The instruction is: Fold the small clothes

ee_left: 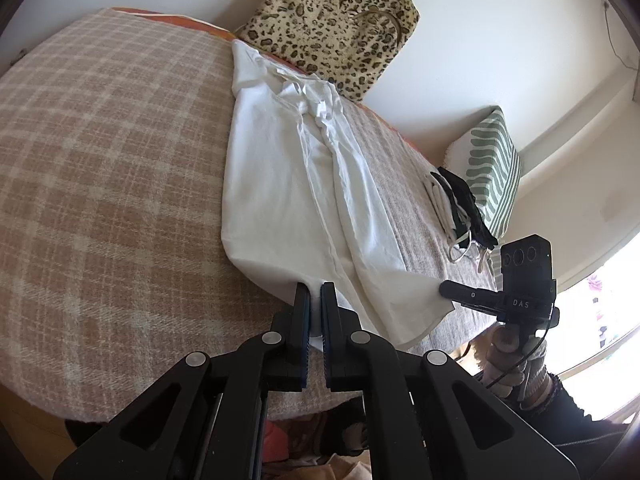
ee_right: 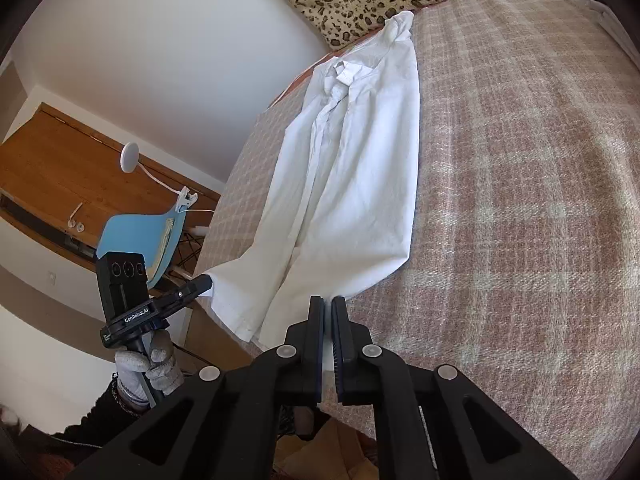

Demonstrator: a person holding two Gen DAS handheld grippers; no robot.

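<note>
1. The left gripper is clamped on the near hem of the white shirt. A strip of white cloth shows in the narrow gap between its fingers.
2. The right gripper is pinched on the same hem in the same way, with white fabric visible between its pads.
3. From either claw the shirt stretches straight ahead and away, lying lengthwise on the checked blanket. Its collar is at the far end, close to the leopard-print cushion.
4. Progress looks early. The shirt is laid out and narrowed, with its side parts seemingly drawn in toward the middle, but its full length is unfolded.
5. What appears to be left is bringing the hem up toward the collar, perhaps more than once, and then setting the shirt aside.
6. Ahead and to the right of the left claw, a small stack of clothes rests against a striped pillow. They may be finished pieces, though that is a guess.
7. Hard to make out:
   - The sleeves cannot be traced among the creases down the middle.
   - How much cloth each claw has bitten is hidden by its own fingers.
   - The two views do not make clear which part of the hem each claw holds relative to the other.
   - The bed's near edge drops out of sight beneath both claws.
</note>
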